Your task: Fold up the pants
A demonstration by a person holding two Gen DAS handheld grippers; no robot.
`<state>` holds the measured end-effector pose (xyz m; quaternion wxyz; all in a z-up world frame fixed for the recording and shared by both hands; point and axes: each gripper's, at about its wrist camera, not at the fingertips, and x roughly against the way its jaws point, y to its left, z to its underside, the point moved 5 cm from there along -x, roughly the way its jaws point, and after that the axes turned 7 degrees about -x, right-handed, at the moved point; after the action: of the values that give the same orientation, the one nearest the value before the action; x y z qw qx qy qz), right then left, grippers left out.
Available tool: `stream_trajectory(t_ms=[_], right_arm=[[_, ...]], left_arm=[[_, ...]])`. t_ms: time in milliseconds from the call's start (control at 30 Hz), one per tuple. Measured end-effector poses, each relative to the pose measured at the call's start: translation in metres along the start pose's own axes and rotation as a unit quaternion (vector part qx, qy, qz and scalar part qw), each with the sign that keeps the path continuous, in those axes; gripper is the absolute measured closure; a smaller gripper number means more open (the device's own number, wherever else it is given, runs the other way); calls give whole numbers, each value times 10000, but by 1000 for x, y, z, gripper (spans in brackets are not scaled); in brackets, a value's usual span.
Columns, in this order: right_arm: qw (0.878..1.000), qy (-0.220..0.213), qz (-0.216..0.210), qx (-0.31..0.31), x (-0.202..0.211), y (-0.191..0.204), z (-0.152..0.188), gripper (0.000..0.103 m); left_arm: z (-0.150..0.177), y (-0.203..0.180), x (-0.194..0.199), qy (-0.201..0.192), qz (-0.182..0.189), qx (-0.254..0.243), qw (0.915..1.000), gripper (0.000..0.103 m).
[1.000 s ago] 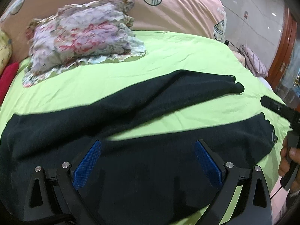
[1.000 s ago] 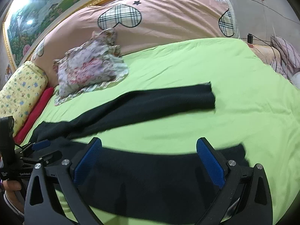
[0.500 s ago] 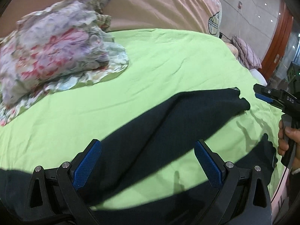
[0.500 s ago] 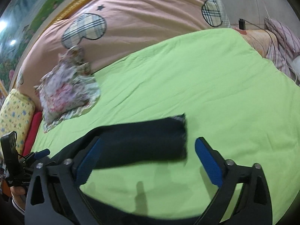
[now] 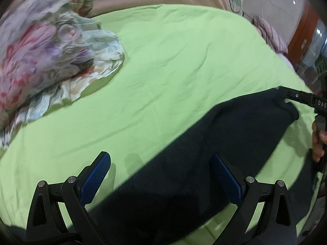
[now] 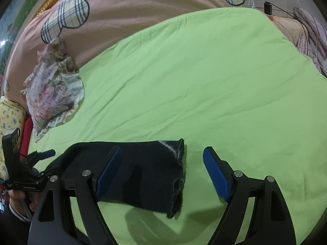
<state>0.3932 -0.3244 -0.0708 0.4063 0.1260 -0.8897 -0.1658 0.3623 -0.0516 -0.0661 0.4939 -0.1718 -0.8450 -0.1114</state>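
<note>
Black pants lie spread on a green bed sheet. In the left wrist view the far leg runs from lower left to right. My left gripper is open just above its middle part. In the right wrist view the leg's hem end lies between the blue pads, with a frayed cuff. My right gripper is open over that cuff. The right gripper's tip also shows in the left wrist view, at the cuff. The left gripper also shows in the right wrist view, at the far left.
A floral crumpled cloth lies on the sheet at the left, also in the right wrist view. A pink quilt with plaid hearts lies along the back. A yellow pillow sits at the left edge. Bare green sheet stretches beyond the pants.
Both grippers have moved forward from the near leg to the far leg. The right gripper now hangs over the cuff, the left over the leg's middle. Both stay open.
</note>
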Motion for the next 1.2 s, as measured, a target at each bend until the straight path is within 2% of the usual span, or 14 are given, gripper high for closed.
stream_trajectory(t_ms=[67, 100, 133, 167, 200, 233, 300, 367, 500, 767, 1033, 1200], right_arm=[[9999, 82, 69, 77, -8, -1, -3, 33], [9998, 93, 92, 115, -10, 0, -3, 36], [9998, 101, 116, 156, -11, 1, -5, 46], [9996, 112, 153, 204, -11, 1, -6, 63], [9996, 143, 141, 216, -12, 2, -7, 71], [9996, 161, 84, 197, -11, 2, -8, 84], [9997, 149, -5, 198, -8, 5, -9, 92], [9996, 79, -64, 267, 0, 9, -8, 95], [9988, -114, -327, 343, 23, 18, -7, 95], [9927, -433, -880, 709, 74, 25, 10, 95], [9876, -403, -1219, 907, 104, 12, 40, 95], [9861, -391, -1298, 956, 119, 4, 60, 95]], left_arm=[[-4, 0, -10, 85, -18, -110, 9999, 8], [-5, 0, -14, 151, 30, -142, 9998, 15], [-5, 0, -19, 216, 174, -123, 9995, 19], [-6, 0, -21, 246, 369, -57, 9990, 30], [-6, -1, -21, 259, 545, -11, 9982, 44], [-7, -4, -20, 257, 727, -6, 9970, 52], [-6, -9, -16, 268, 755, -123, 9967, 75], [-5, -15, -9, 247, 690, -293, 9969, 84], [3, -19, 11, 104, 891, -247, 9957, 89], [32, -38, 67, -223, 1286, -45, 9914, 90], [62, -67, 108, -402, 1497, -62, 9879, 90], [84, -86, 116, -366, 1602, -82, 9864, 90]])
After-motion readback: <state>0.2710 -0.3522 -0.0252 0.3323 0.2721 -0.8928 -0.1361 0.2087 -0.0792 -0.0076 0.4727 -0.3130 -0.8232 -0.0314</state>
